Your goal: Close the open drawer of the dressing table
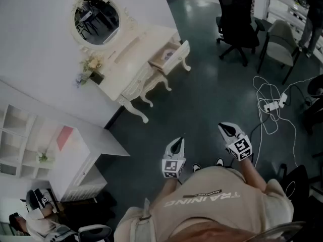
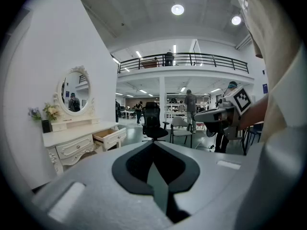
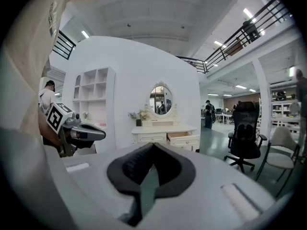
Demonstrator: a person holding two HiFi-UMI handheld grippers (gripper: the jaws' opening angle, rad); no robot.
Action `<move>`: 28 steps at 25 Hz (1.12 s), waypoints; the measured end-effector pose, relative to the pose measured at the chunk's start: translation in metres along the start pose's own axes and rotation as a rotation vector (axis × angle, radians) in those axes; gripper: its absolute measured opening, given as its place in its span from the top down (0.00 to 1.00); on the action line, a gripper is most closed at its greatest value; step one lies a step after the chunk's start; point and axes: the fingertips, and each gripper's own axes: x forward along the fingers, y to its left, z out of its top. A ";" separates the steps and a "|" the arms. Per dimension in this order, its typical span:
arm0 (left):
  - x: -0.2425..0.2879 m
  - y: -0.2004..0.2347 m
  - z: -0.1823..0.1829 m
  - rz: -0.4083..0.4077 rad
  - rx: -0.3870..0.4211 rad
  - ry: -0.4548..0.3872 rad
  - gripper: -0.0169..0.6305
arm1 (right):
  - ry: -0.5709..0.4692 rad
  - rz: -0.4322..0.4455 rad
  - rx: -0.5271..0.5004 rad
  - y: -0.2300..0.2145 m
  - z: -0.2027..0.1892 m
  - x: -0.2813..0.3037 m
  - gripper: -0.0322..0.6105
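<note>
White dressing tbl (image 1: 132,59), drawer (image 1: 170,54) open

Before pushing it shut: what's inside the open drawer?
The drawer shows a brown inside; any contents are too small to tell. Its rear is hidden under the tabletop.

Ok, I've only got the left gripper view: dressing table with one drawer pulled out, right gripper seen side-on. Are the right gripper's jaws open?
Observer: No. The right gripper view shows the right gripper with its jaws together, nothing between them.
Operator: Anything on the floor?
Observer: The head view shows a white power strip with cables on the floor at the person's right, off the line to the drawer.
Operator: What's left of the table?
Observer: A white shelf unit, with a stretch of wall between it and the dressing table.
</note>
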 end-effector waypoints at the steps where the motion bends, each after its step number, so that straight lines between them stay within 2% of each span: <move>1: 0.004 0.010 0.001 0.000 0.007 0.000 0.97 | -0.008 -0.006 -0.011 -0.002 0.002 0.008 0.94; 5: 0.013 0.038 -0.004 -0.007 0.019 0.004 0.97 | -0.017 -0.021 -0.008 -0.001 0.008 0.031 0.94; 10: 0.027 0.060 -0.006 -0.049 -0.010 -0.010 0.97 | -0.020 -0.054 0.015 0.013 0.012 0.050 0.94; 15: 0.046 0.070 -0.005 -0.104 0.020 -0.033 0.97 | -0.018 -0.134 0.041 0.004 0.009 0.052 0.94; 19: 0.057 0.085 -0.002 -0.097 0.011 -0.021 0.97 | 0.008 -0.147 0.063 -0.005 0.002 0.065 0.94; 24: 0.089 0.092 -0.007 -0.059 -0.031 0.025 0.97 | 0.006 -0.117 0.075 -0.043 0.001 0.087 0.94; 28: 0.130 0.090 0.015 -0.030 -0.035 0.026 0.97 | -0.003 -0.099 0.109 -0.094 -0.001 0.110 0.94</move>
